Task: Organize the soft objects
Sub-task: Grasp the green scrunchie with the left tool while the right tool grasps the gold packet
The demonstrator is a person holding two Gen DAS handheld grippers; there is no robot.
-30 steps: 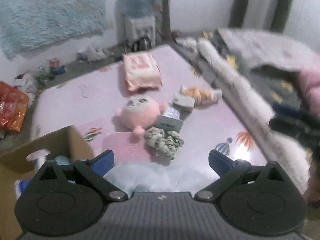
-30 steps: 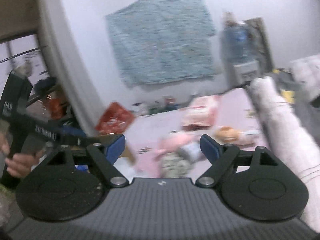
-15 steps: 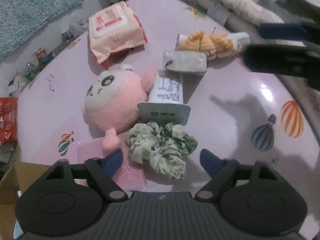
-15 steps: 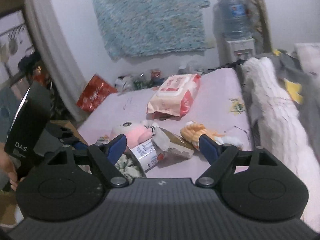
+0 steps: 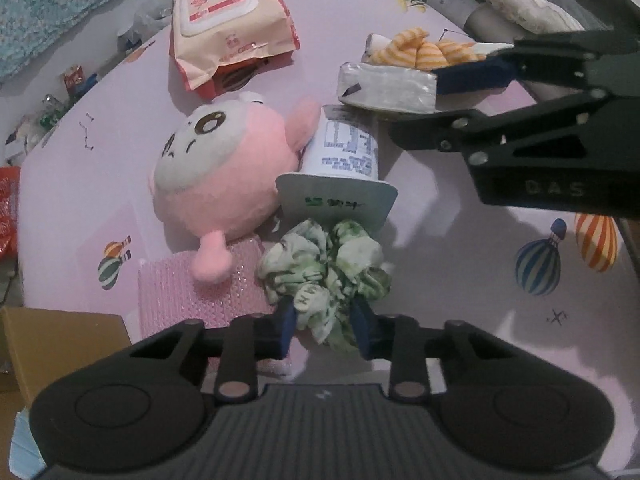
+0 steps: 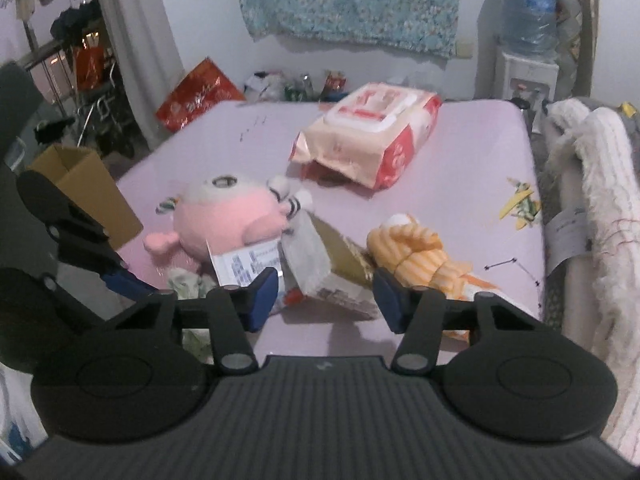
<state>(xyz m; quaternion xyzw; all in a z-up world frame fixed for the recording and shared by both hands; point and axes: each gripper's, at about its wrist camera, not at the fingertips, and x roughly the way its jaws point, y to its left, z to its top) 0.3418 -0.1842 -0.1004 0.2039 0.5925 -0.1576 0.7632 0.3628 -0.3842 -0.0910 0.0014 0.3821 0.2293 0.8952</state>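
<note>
The left hand-held gripper (image 5: 323,326) points steeply down at the pink bench (image 5: 460,280), its blue pads having just been closing and now pinching the near edge of a green-and-white scrunchie (image 5: 326,270). The scrunchie lies bunched on the bench surface, touching the foil lid of one yoghurt cup (image 5: 344,160) lying on its side just beyond it. Left of the cup, one round pink plush toy (image 5: 216,176) rests with a foot on one pink bubble-wrap pouch (image 5: 192,292), which lies just beside the scrunchie.

The right hand-held gripper (image 6: 326,294) hangs low over the bench with its jaws apart, having just been closing; one small tissue pack (image 6: 324,268) sits between its blue pads, but neither pad visibly presses on it. In the left wrist view the same gripper reaches in from the right, one pad close by the end of the pack. Just right of the pack lies one orange-striped knotted cloth (image 6: 420,256).

Farther back, well apart from both grippers, is one large pack of wet wipes (image 6: 368,136). One open cardboard box (image 6: 84,188) stands at the bench's left edge, and one water dispenser (image 6: 528,40) stands by the far wall.
</note>
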